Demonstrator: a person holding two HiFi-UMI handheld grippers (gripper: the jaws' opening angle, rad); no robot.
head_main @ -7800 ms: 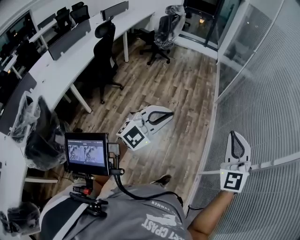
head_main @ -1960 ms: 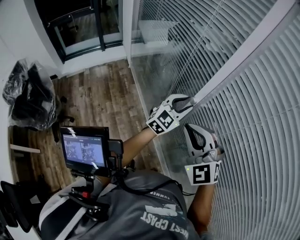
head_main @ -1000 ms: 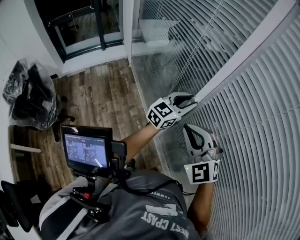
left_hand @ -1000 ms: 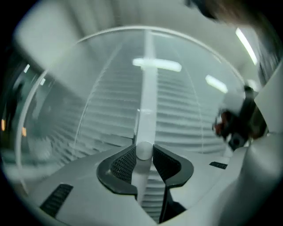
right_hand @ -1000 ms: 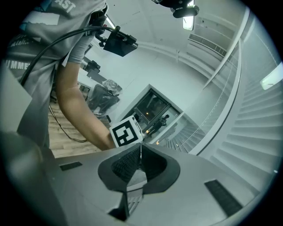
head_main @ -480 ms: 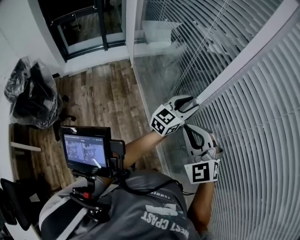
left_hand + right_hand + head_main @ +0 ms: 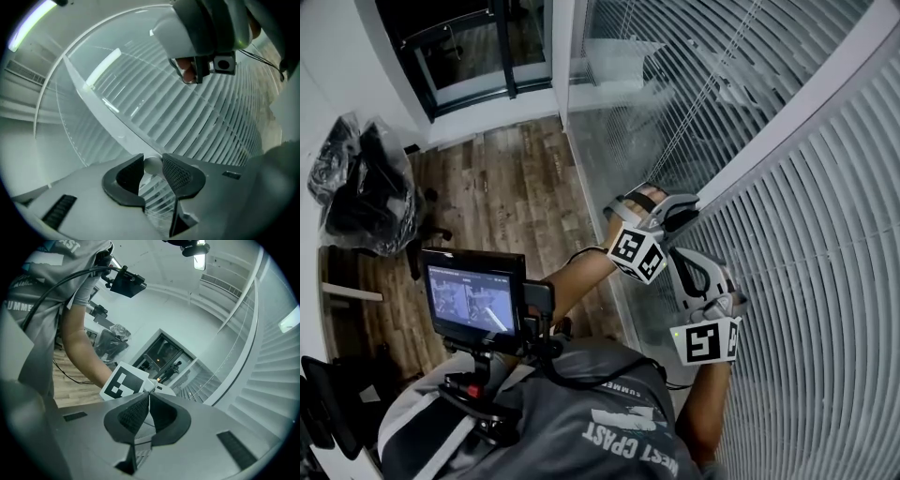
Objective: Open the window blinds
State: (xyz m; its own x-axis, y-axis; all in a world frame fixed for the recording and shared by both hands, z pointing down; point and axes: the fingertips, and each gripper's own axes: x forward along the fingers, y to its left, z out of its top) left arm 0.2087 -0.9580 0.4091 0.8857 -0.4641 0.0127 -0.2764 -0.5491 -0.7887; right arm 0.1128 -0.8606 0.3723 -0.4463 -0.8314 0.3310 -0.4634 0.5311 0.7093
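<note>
bagged chairs (image 7: 356, 187): far left, black, wrapped in clear plastic, standing on the wood floor (image 7: 506, 178).
monitor (image 7: 473, 295): lower left, lit, on a rig at the person's chest.
bead cord (image 7: 712, 84): a thin line hanging before the farther blind panel, left of the wand.
left gripper (image 7: 693, 201) (image 7: 152, 165): raised to the lower end of the tilt wand. Its jaws have just been opening a little and stand at a middling gap, with the wand's rounded white tip between the pads, touching both.
tilt wand (image 7: 787, 117) (image 7: 108, 105) (image 7: 243, 348): a white rod slanting down from the upper right in front of the slats, ending in the left jaws.
right gripper (image 7: 675, 253) (image 7: 148, 394): just below the left one, close against the slats, pointing at its marker cube (image 7: 637, 255) (image 7: 123, 383). The jaws are closed, pad tips meeting. Whether the tips touch the cube is hard to tell.
blinds (image 7: 806, 281): white horizontal slats filling the right side, lowered and covering the window.
</note>
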